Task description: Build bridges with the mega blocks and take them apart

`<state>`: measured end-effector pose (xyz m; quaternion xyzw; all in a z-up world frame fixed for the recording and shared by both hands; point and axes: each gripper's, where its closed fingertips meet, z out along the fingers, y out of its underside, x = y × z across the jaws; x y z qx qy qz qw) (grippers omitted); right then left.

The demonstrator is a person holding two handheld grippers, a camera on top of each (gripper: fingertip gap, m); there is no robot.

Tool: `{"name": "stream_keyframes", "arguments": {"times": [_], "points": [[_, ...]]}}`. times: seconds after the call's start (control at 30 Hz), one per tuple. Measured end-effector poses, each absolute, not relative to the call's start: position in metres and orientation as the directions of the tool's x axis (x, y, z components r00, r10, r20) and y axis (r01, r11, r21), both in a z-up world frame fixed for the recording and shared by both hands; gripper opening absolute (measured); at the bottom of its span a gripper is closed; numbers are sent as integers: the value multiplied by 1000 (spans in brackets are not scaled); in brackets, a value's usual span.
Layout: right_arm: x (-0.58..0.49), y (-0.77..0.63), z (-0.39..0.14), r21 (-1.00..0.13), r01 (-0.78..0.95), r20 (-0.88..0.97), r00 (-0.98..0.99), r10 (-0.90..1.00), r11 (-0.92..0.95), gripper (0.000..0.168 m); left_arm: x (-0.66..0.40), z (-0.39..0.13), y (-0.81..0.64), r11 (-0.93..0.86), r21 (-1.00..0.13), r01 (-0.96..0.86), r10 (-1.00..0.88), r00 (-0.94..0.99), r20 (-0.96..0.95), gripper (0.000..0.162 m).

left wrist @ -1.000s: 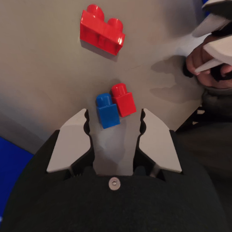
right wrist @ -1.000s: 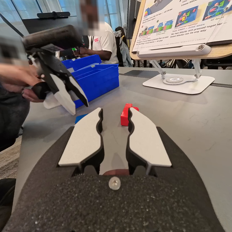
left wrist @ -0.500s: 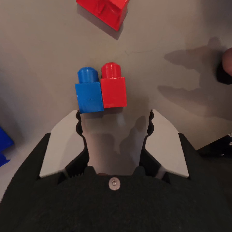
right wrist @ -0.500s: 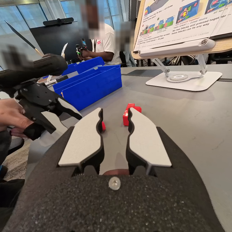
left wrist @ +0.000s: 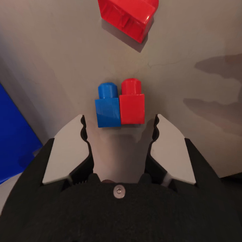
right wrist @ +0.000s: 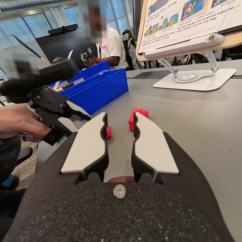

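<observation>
Directly ahead of my left gripper [left wrist: 119, 116], jaws spread wide: blue block [left wrist: 108, 112] and small red block [left wrist: 132, 108], touching, studs pointing away. Beyond them, large red block [left wrist: 127, 19], skewed. My right gripper [right wrist: 120, 117], jaws apart, empty. Grey table [right wrist: 183, 124]; blue bin [right wrist: 95, 94] behind.

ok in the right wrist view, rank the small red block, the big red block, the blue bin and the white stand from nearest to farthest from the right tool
1. Small red block: beside the left fingertip of the right tool.
2. Big red block: just past the right fingertip; nearly level with the first, hard to separate.
3. Blue bin: farther back, to the left.
4. White stand: farthest, back right.
</observation>
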<state>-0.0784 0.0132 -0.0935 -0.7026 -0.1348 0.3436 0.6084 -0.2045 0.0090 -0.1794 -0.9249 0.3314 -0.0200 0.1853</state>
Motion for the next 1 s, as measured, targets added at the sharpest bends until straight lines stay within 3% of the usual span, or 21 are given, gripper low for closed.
{"name": "stream_keyframes", "arguments": {"times": [0.3, 0.63, 0.7, 0.77, 1.0], "points": [[-80, 12, -92, -943, -244, -334, 711, 619, -229, 38, -197, -200, 3, -797, -281, -535, -562, 827, 19, 95], [-78, 12, -91, -934, -268, -358, 699, 620, -236, 38, -203, -199, 10, -814, -267, -516, -538, 843, 11, 93], [-78, 12, -91, -934, -269, -358, 698, 620, -236, 37, -204, -199, 14, -818, -271, -508, -529, 849, 5, 90], [-78, 12, -91, -934, -267, -358, 698, 621, -238, 38, -202, -199, 14, -811, -275, -516, -539, 842, 10, 75], [-79, 12, -92, -934, -265, -357, 697, 621, -240, 38, -202, -199, 8, -775, -253, -578, -600, 800, 10, 74]]}}
